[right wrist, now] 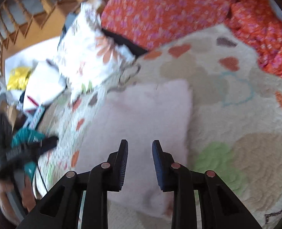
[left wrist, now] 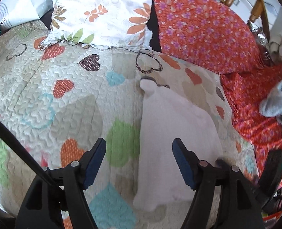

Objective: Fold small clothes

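pale pink folded small garment (left wrist: 177,133) lies flat on heart-patterned quilted bedspread (left wrist: 45,95) | white floral pillow (left wrist: 102,13) behind garment, at bedspread's far edge | orange floral cushion (left wrist: 202,26) right of pillow | grey cloth (left wrist: 276,103) far right

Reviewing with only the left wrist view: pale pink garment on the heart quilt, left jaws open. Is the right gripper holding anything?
Observer: No. Right wrist view shows the right gripper with jaws apart, nothing between them, above the pink garment.
Operator: Does it look folded from there?
Observer: It reads as a compact, roughly rectangular block on the quilt; blur hides any layers.
Operator: Anything beyond the floral pillow?
Observer: A yellow object lies left of the pillow.
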Action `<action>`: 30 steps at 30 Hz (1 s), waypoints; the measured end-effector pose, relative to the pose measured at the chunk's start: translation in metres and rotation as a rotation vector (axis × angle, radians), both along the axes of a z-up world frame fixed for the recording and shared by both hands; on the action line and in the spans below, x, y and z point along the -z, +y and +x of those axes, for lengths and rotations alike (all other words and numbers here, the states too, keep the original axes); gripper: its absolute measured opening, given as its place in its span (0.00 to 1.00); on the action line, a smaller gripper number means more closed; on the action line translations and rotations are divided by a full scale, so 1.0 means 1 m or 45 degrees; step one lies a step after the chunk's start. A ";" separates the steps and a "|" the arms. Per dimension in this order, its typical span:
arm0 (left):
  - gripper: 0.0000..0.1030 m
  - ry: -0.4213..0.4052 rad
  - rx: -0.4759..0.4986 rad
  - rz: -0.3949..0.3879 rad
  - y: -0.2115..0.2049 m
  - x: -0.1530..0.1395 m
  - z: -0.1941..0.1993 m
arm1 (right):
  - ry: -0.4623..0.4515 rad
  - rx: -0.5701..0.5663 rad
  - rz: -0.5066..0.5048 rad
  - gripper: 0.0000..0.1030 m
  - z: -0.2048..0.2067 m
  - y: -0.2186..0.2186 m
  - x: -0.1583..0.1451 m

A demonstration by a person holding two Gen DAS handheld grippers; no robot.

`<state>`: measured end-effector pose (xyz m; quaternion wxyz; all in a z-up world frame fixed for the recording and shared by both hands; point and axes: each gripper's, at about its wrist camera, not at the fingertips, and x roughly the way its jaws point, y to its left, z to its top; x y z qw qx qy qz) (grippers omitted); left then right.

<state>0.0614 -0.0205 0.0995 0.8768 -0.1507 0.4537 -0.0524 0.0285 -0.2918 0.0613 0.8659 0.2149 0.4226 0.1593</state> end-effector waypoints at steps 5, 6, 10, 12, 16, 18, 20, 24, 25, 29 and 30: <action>0.69 0.016 -0.029 0.019 0.002 0.008 0.034 | 0.194 -0.013 -0.045 0.28 0.015 0.012 0.031; 0.69 0.031 -0.028 0.023 0.002 0.012 0.044 | 0.192 -0.013 -0.037 0.28 0.015 0.011 0.031; 0.69 0.101 -0.015 0.103 0.000 0.032 0.079 | 0.197 -0.023 -0.043 0.28 0.015 0.010 0.033; 0.69 0.126 0.026 0.174 -0.008 0.042 0.097 | 0.193 -0.029 -0.060 0.28 0.015 0.012 0.033; 0.69 0.162 0.069 0.260 -0.026 0.053 0.137 | 0.177 -0.042 -0.134 0.29 0.017 0.020 0.032; 0.69 0.184 0.060 0.280 -0.034 0.059 0.156 | 0.169 -0.050 -0.167 0.30 0.017 0.023 0.032; 0.69 0.221 0.041 0.329 -0.042 0.068 0.172 | 0.167 -0.051 -0.183 0.30 0.018 0.024 0.033; 0.69 0.244 -0.037 0.352 -0.040 0.079 0.181 | 0.173 -0.054 -0.161 0.32 0.022 0.023 0.034; 0.69 0.242 -0.058 0.316 -0.036 0.078 0.178 | 0.176 -0.053 -0.153 0.32 0.022 0.022 0.035; 0.69 0.183 -0.115 0.277 -0.021 0.060 0.156 | 0.185 -0.053 -0.120 0.37 0.025 0.021 0.036; 0.69 0.164 -0.118 0.284 -0.018 0.054 0.150 | 0.187 -0.055 -0.112 0.38 0.025 0.021 0.035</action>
